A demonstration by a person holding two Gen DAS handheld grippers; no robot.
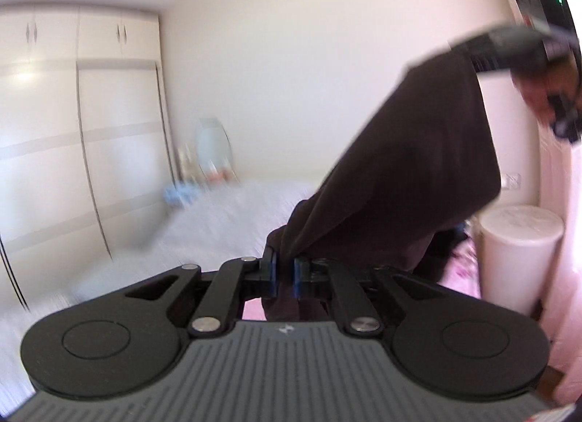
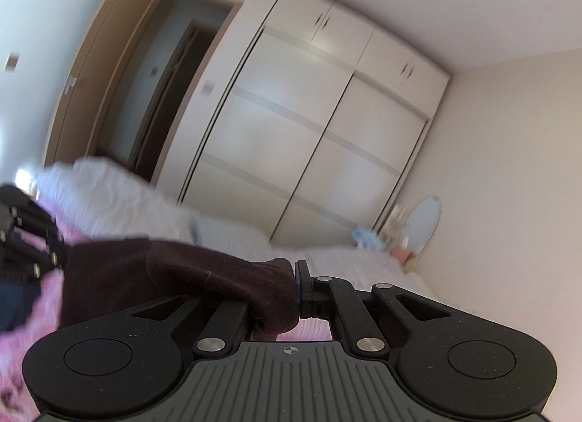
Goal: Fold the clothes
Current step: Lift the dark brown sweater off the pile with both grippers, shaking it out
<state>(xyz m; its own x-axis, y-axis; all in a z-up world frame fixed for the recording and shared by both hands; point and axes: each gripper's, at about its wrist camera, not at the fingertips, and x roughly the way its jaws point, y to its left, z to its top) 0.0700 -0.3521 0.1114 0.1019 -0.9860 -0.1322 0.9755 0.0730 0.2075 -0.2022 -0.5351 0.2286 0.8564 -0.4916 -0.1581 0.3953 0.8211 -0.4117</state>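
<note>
A dark brown garment (image 1: 411,175) hangs stretched in the air between both grippers, above the bed. My left gripper (image 1: 285,274) is shut on one edge of it. The cloth rises to the upper right, where the right gripper (image 1: 538,47) holds the other end. In the right wrist view my right gripper (image 2: 296,291) is shut on the garment (image 2: 203,276), which covers its left finger. The cloth runs left to the left gripper (image 2: 32,240).
A bed with a pale grey blanket (image 1: 203,225) and pink floral sheet (image 2: 25,342) lies below. A white wardrobe (image 2: 302,138) stands behind, with an oval mirror (image 2: 422,222) beside it. A white cylindrical bin (image 1: 516,254) stands at the right. A doorway (image 2: 156,84) is at left.
</note>
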